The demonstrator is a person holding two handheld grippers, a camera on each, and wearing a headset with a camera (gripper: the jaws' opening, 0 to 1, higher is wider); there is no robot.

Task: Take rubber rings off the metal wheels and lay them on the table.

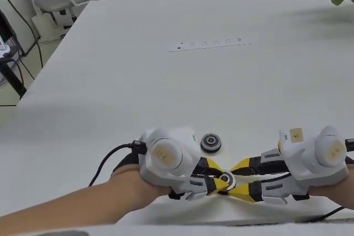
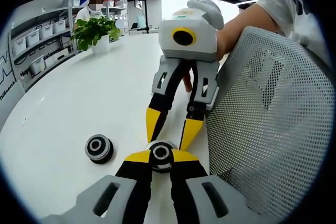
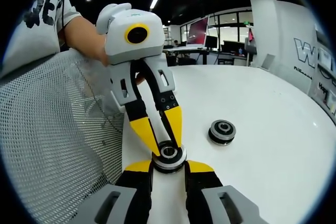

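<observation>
**A:** What has the left claw (image 1: 217,177) got?

**B:** Its jaws are clamped on the held wheel (image 1: 225,181), reaching in from that wheel's left.

**A:** Is there another wheel?

**B:** Yes, a second wheel (image 1: 211,142) lies flat just beyond the held one and slightly to its left. It looks to have its dark rubber ring on.

**A:** How does the held wheel sit?

**B:** Face up, axle roughly upright, low at the near edge of the surface (image 1: 166,81). I cannot tell whether it touches.

**A:** And the right claw (image 1: 237,181)?

**B:** It is clamped on the same wheel from its right, so the two claws meet tip to tip and neither is nearer. I judge the ring must come off along the axle. Which claw grips rubber and which grips metal isn't clear.
</observation>
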